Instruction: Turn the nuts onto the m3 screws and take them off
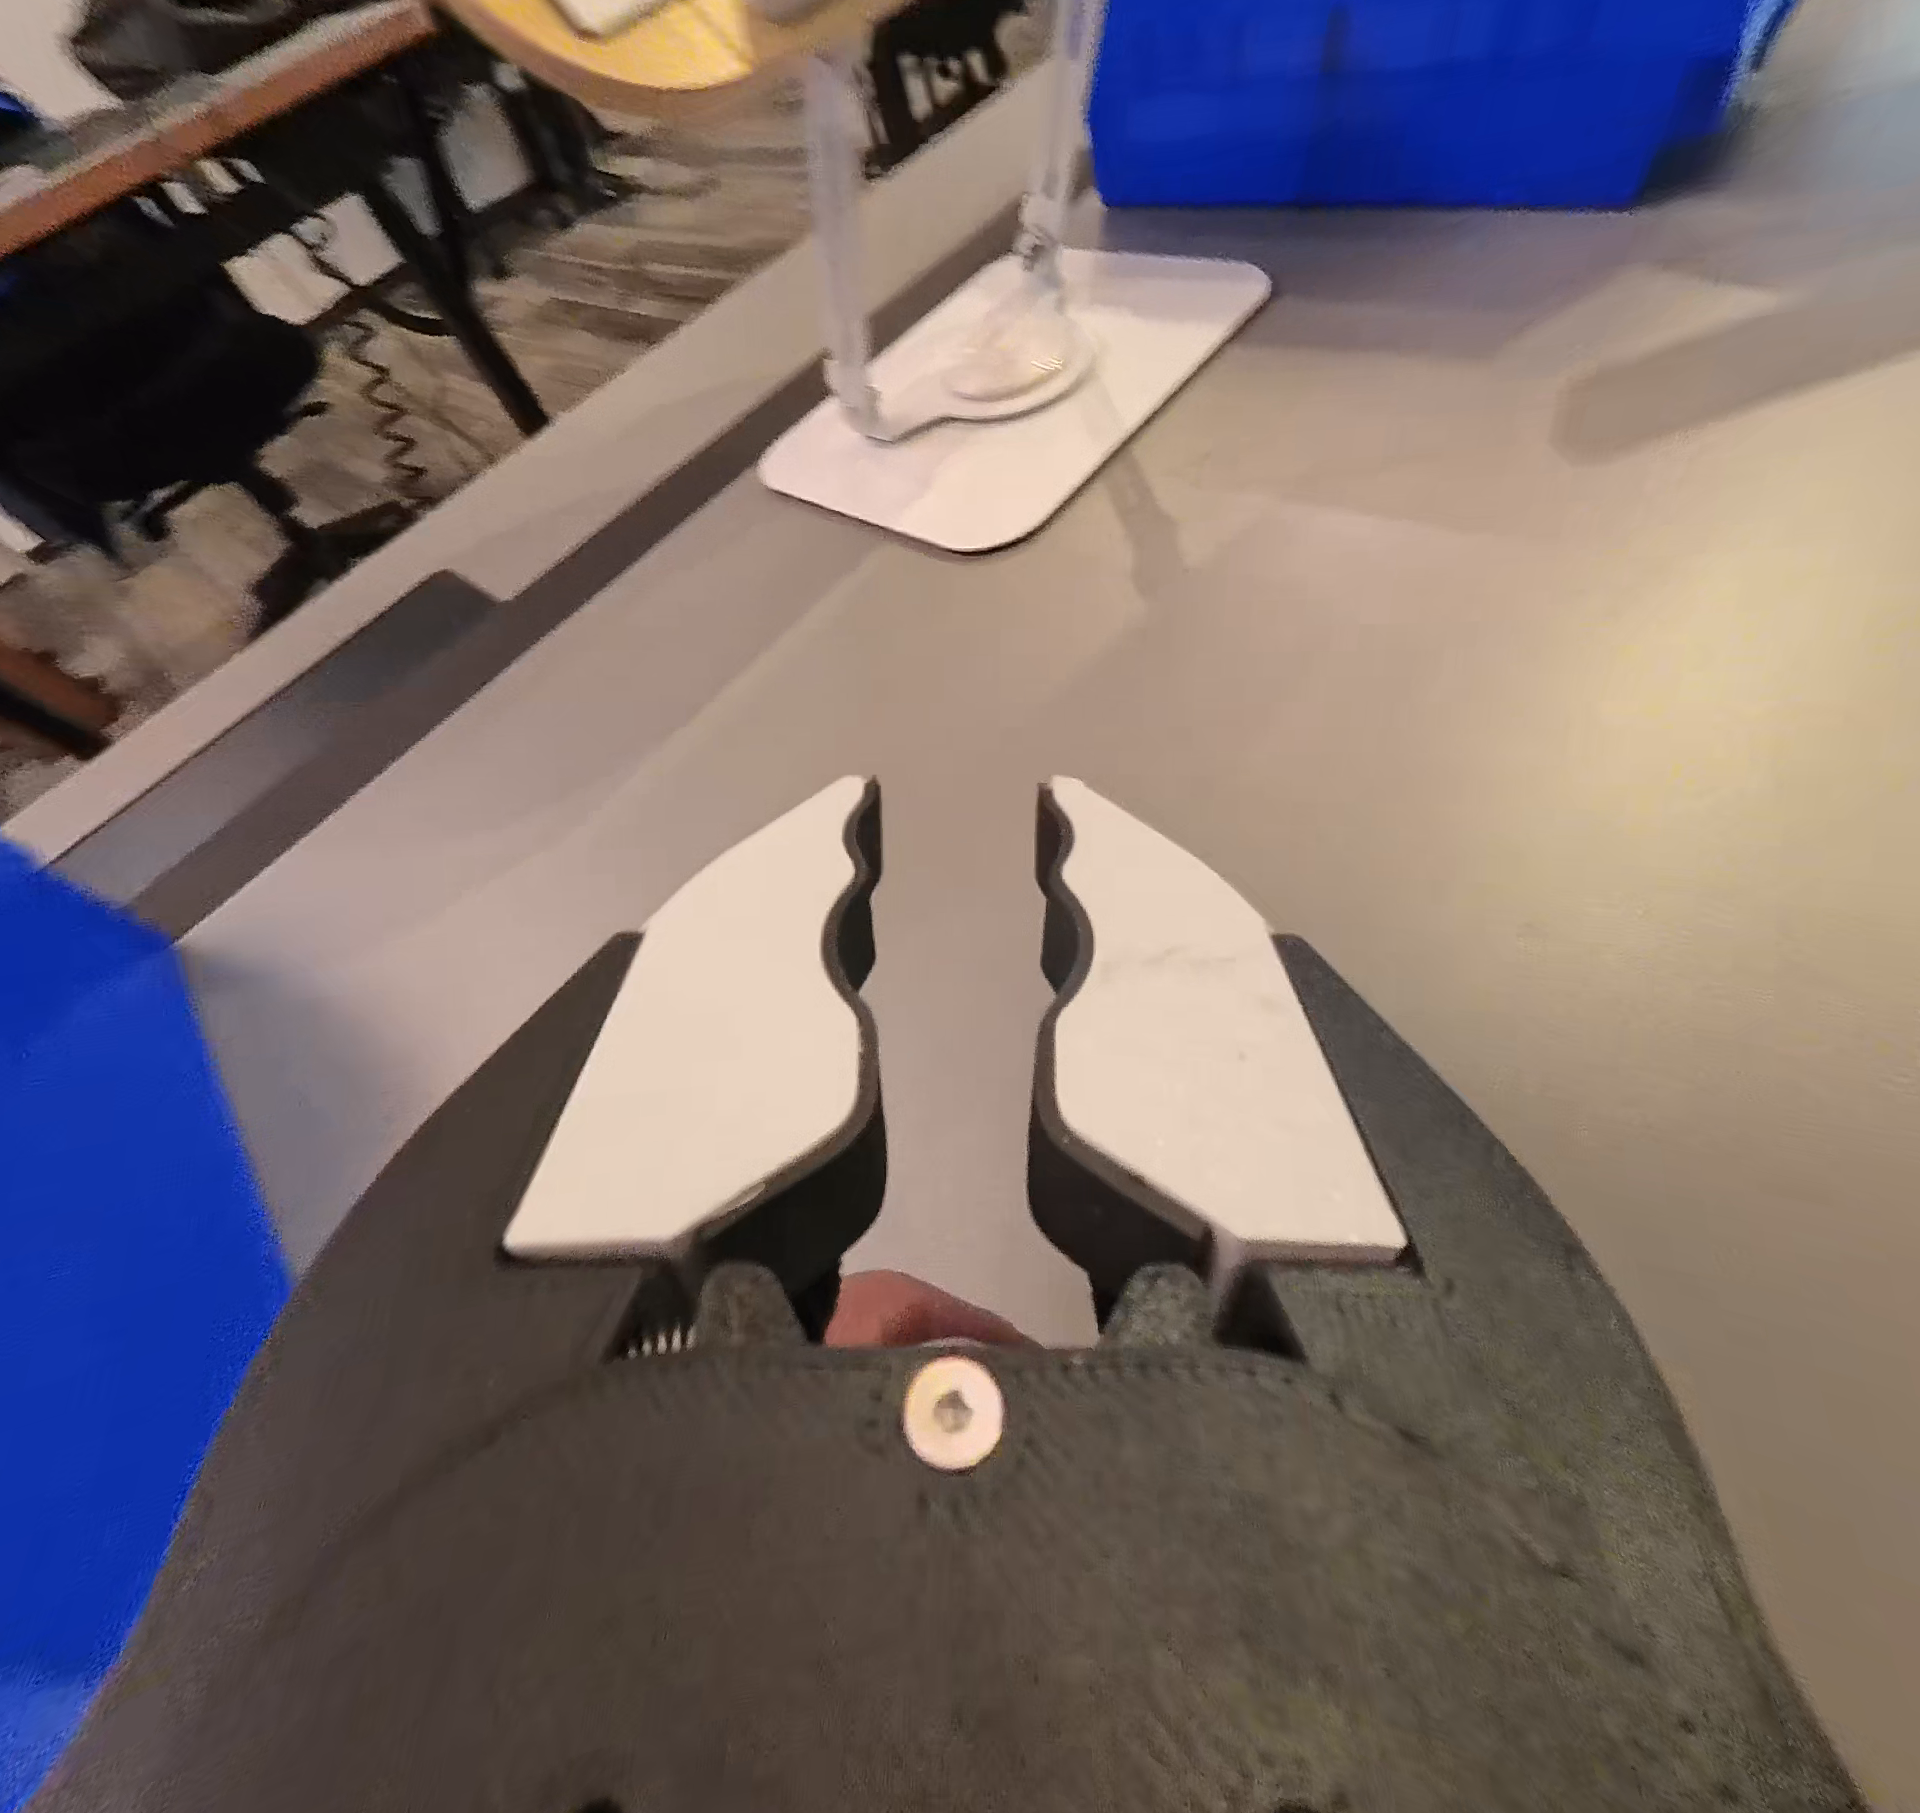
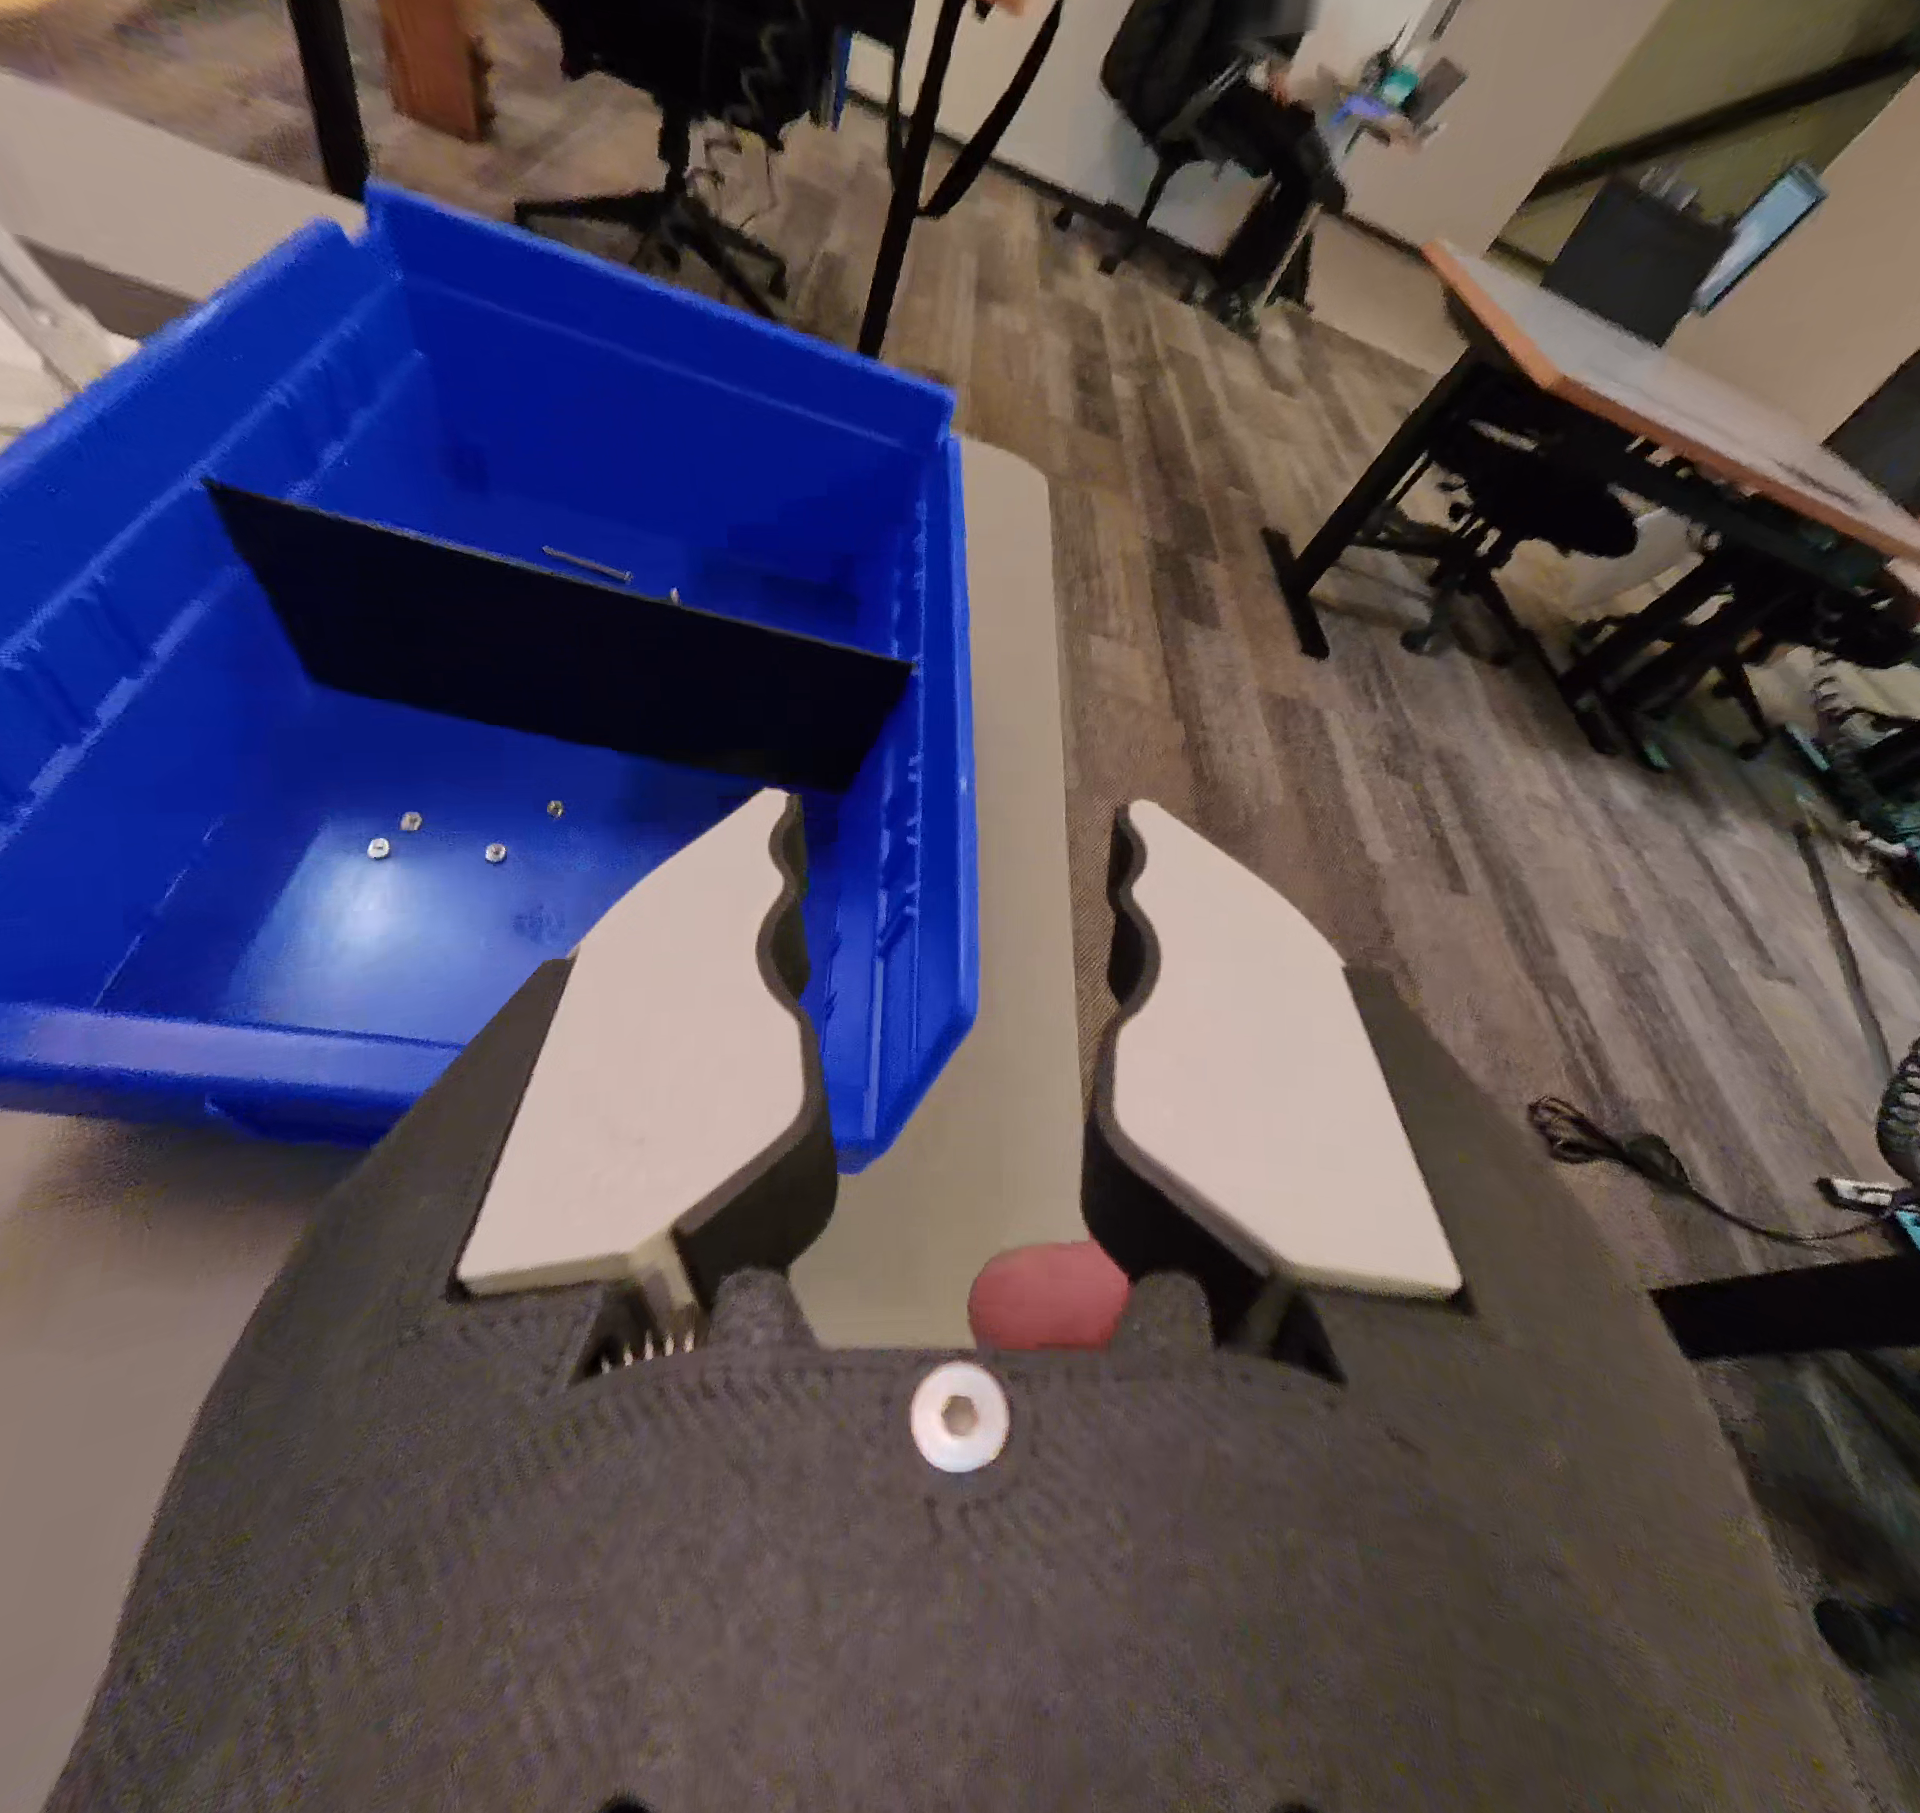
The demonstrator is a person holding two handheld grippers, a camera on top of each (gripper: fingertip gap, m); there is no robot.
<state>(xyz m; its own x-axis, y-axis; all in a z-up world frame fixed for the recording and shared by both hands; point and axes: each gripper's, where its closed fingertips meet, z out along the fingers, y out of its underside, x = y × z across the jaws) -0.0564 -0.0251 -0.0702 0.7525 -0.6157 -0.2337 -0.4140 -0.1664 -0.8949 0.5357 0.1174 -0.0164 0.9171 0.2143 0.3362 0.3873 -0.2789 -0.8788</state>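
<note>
A blue bin (image 2: pixel 940 683) stands on the grey table, split by a black divider (image 2: pixel 540 641). Several small nuts (image 2: pixel 495 852) lie on the floor of its near compartment. A thin screw (image 2: pixel 587 565) lies in the far compartment behind the divider. My right gripper (image 2: pixel 956 818) is open and empty, above the bin's right front corner and the table edge. My left gripper (image 1: pixel 956 792) is open and empty, above bare table (image 1: pixel 1351 776), with the same blue bin (image 1: pixel 1403 70) far ahead to the right.
A white stand (image 1: pixel 1023 392) with clear legs sits on the table ahead of the left gripper. The table's left edge (image 1: pixel 436 610) drops to the floor. A blue sleeve (image 1: pixel 94 1192) is at the lower left. Desks and office chairs (image 2: pixel 686 49) stand on the floor beyond. One gripper's finger ends stand about 60 cm off the other's.
</note>
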